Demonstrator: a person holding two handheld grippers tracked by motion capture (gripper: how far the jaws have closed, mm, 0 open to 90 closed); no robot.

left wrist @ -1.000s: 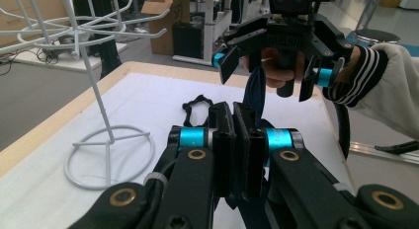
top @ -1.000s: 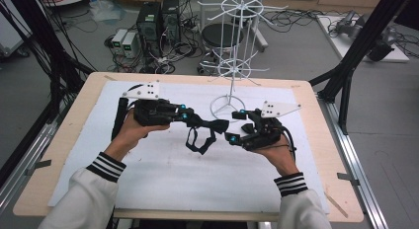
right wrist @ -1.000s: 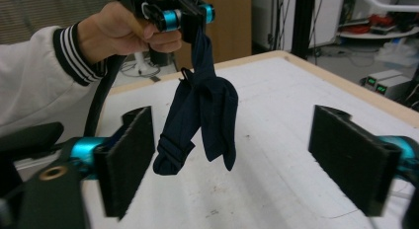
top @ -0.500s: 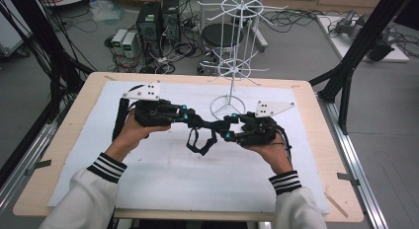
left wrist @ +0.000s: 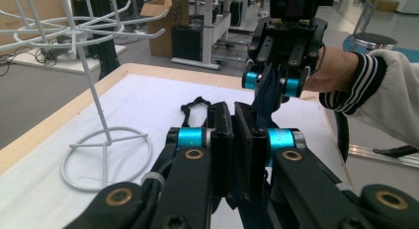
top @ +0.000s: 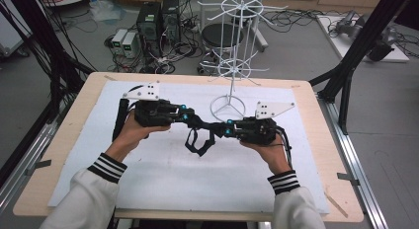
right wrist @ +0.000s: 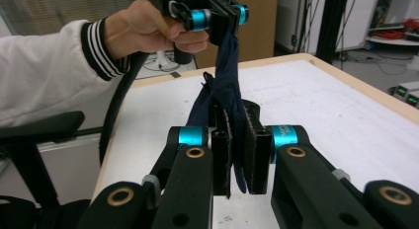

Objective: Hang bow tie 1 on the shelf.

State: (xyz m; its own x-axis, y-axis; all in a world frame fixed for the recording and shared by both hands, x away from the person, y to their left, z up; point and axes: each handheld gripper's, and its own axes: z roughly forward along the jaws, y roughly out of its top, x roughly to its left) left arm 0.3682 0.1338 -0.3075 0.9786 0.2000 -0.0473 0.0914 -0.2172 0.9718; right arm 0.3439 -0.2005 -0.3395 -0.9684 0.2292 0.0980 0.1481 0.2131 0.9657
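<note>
Both tongs pinch strap (top: 207, 126); axis left-right

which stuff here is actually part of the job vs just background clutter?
In play:
- dark fabric piece, stretched between both grippers
- left gripper, shut on it
- right gripper, shut on it
- white wire rack, probably the hanging target

Lying about:
- computer towers on the floor
- round stool
</note>
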